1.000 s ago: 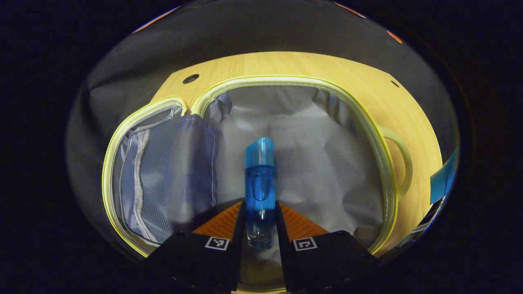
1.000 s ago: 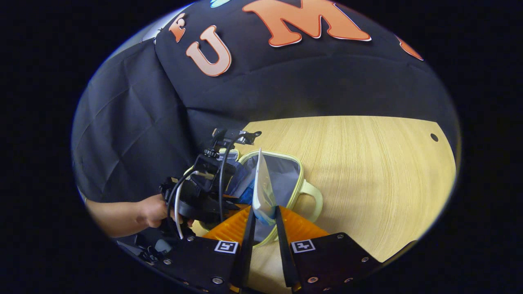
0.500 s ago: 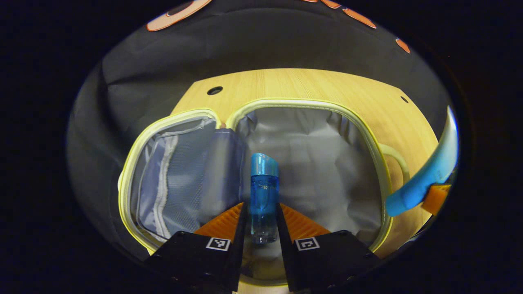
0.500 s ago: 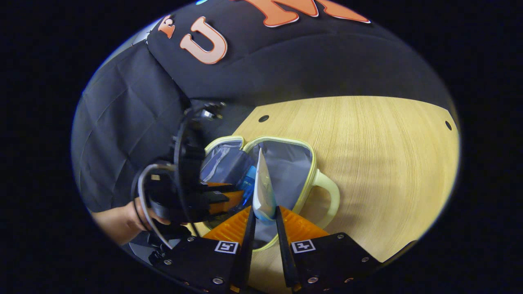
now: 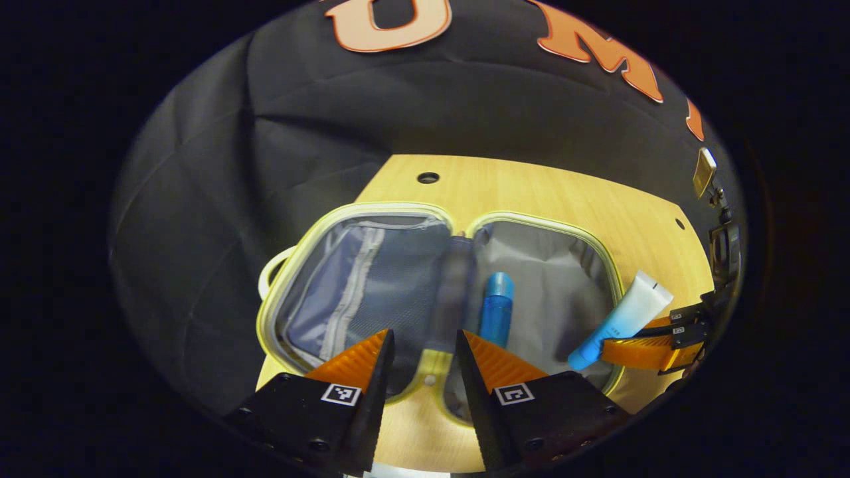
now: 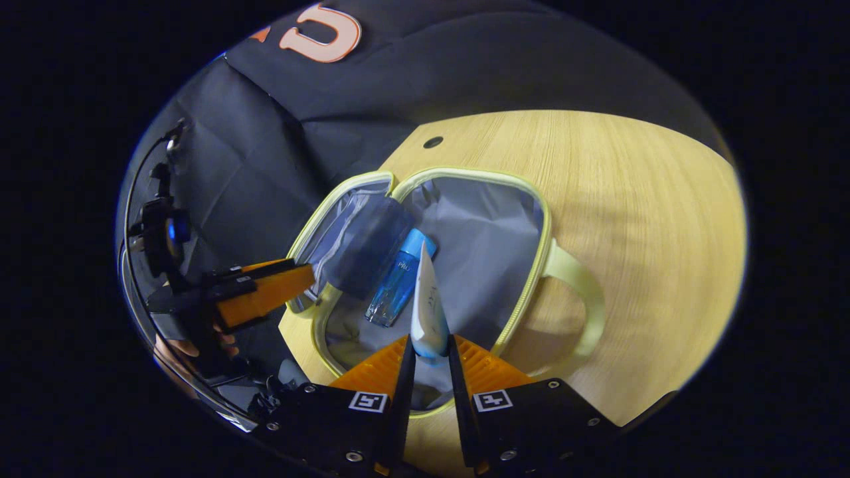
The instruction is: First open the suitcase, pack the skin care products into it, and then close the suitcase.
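The suitcase is lying wide open near the table edge, with plenty of bare wood being left free on its handle side. In the right gripper view, the blue bottle is lying loose in the lined half, close to the hinge. The left gripper is being held parted, nothing between its fingers. The white and blue tube is being pinched by the right gripper over the suitcase.
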Tool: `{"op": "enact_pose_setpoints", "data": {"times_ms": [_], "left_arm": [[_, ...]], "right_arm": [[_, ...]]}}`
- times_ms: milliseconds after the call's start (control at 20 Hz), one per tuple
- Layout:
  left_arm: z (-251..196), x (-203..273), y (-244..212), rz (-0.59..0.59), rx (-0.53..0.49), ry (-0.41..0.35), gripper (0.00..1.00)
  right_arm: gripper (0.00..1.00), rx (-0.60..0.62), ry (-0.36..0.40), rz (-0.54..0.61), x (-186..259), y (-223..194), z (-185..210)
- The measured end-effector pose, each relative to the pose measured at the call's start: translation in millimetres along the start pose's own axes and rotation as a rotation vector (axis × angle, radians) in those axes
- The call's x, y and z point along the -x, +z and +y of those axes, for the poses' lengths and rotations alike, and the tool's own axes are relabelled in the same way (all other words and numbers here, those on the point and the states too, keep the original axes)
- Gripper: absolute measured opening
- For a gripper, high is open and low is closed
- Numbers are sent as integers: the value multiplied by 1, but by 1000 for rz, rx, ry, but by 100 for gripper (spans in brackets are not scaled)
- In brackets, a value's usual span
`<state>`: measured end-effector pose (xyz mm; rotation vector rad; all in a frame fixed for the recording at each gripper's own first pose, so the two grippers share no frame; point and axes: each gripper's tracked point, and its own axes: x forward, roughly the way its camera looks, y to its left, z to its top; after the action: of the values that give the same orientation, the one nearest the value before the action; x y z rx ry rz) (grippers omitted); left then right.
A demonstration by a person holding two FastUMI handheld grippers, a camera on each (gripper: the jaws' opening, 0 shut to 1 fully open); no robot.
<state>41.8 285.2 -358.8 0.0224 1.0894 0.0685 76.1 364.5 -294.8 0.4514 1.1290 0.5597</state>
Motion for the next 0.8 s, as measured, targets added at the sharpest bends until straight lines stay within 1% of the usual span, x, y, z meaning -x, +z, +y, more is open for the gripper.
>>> {"op": "enact_pose_setpoints", "data": {"times_ms": [100,250,300,350,450,550,700,750,800], "left_arm": [[20,4,-9,13,44,44,58],[38,27,-19,25,109,97,58],[46,37,-21,22,131,114,61],[55,43,-22,17,150,129,59],[77,53,-26,14,178,166,58],[94,55,-33,9,203,201,59],[114,64,-32,-16,235,241,59],[121,66,-31,-25,243,246,58],[128,67,-27,-39,250,247,58]], "right_arm": [[33,-27,4,37,-12,-1,4],[33,-60,-4,75,-22,-1,6],[33,-72,-15,87,-23,-4,4],[33,-81,-17,91,-25,-3,4],[34,-94,-19,90,-25,-2,5],[35,-88,-22,77,-23,1,5],[35,-80,-29,33,-16,8,0],[36,-84,-32,11,-13,13,-3],[41,-89,-41,-17,-6,18,-5]]}}
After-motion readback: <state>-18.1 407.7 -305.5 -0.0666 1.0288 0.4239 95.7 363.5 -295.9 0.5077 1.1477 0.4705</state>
